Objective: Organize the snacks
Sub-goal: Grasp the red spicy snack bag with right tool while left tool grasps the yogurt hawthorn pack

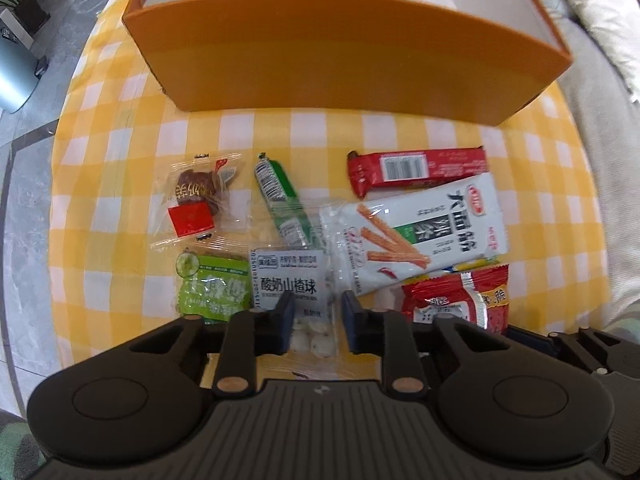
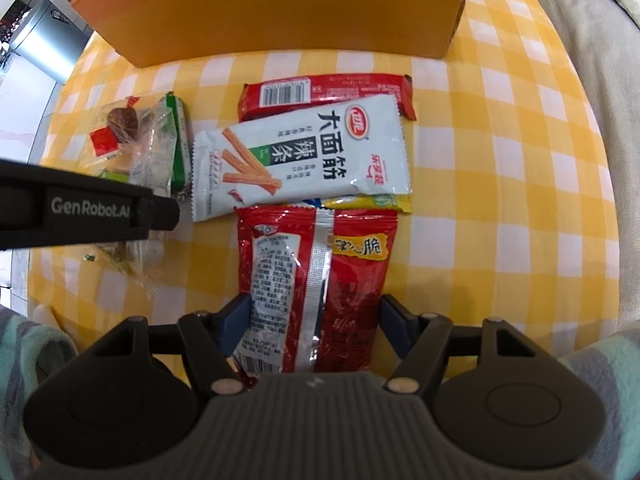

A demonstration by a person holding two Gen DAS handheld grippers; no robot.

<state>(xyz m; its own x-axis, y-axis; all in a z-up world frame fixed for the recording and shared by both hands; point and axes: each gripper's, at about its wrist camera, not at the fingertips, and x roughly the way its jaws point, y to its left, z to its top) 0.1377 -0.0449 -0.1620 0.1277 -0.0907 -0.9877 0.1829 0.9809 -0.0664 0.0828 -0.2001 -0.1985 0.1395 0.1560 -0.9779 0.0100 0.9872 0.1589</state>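
Observation:
My left gripper (image 1: pixel 318 312) points straight down, shut on a clear pack of white hawthorn balls (image 1: pixel 308 336) with a white label. To its left lies a green pack (image 1: pixel 212 284). My right gripper (image 2: pixel 312 320) has a red snack bag (image 2: pixel 316 272) filling the gap between its fingers, and both pads touch the bag's side edges. Beyond lie a white spicy-strip pack (image 2: pixel 300 156), a red bar (image 2: pixel 328 92), a green stick pack (image 1: pixel 280 196) and a brown sweet in clear wrap (image 1: pixel 196 200). An orange box (image 1: pixel 340 64) stands open behind them.
Everything sits on a yellow checked tablecloth (image 1: pixel 120 160). A yellow pack (image 2: pixel 368 202) peeks from under the white one. A beige cushion (image 1: pixel 600 120) borders the table on the right, and a grey bin (image 2: pixel 44 36) stands on the floor at the left. Striped sleeves (image 2: pixel 24 344) flank the right gripper.

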